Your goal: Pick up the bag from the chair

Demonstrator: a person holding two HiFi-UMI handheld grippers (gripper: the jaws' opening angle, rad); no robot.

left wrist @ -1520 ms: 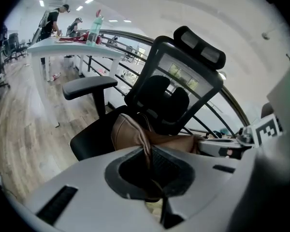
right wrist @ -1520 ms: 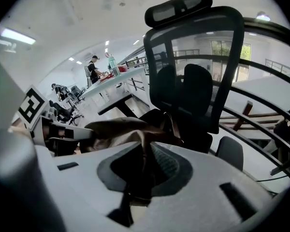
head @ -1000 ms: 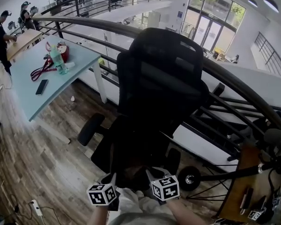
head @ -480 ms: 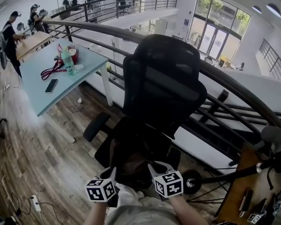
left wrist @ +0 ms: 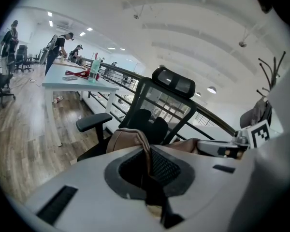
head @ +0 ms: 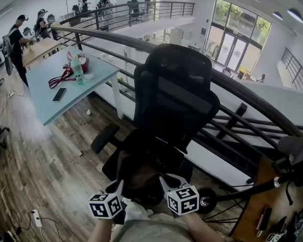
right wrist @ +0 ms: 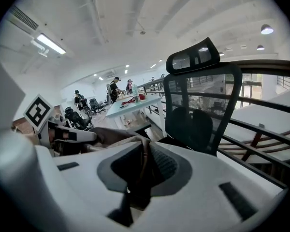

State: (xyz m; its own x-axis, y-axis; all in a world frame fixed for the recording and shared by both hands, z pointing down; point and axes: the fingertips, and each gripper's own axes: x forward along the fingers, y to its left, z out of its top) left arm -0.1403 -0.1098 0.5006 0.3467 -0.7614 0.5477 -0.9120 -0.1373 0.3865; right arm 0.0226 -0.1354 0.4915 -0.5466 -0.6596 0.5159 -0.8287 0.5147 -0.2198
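Note:
The brown bag [head: 141,171] lies on the seat of the black mesh office chair [head: 175,92], near the seat's front edge. My left gripper [head: 119,189] and right gripper [head: 165,182] both reach into the bag from the near side. In the left gripper view the left gripper [left wrist: 147,154] is shut on a brown strap of the bag [left wrist: 127,137]. In the right gripper view the right gripper [right wrist: 144,154] is shut on a brown strap too, with the bag [right wrist: 111,135] bunched just beyond it. The bag's lower part is hidden by the jaws.
A light blue table [head: 50,97] with a bottle, a phone and red items stands at the left. A curved dark railing [head: 252,101] runs behind the chair. People [head: 17,34] stand at a far desk. A wooden desk [head: 265,205] sits at the right, a power strip [head: 36,217] on the floor.
The head view has shifted, so the chair and table sit further right and lower. Both grippers stay on the bag, and more of its brown top shows above the seat.

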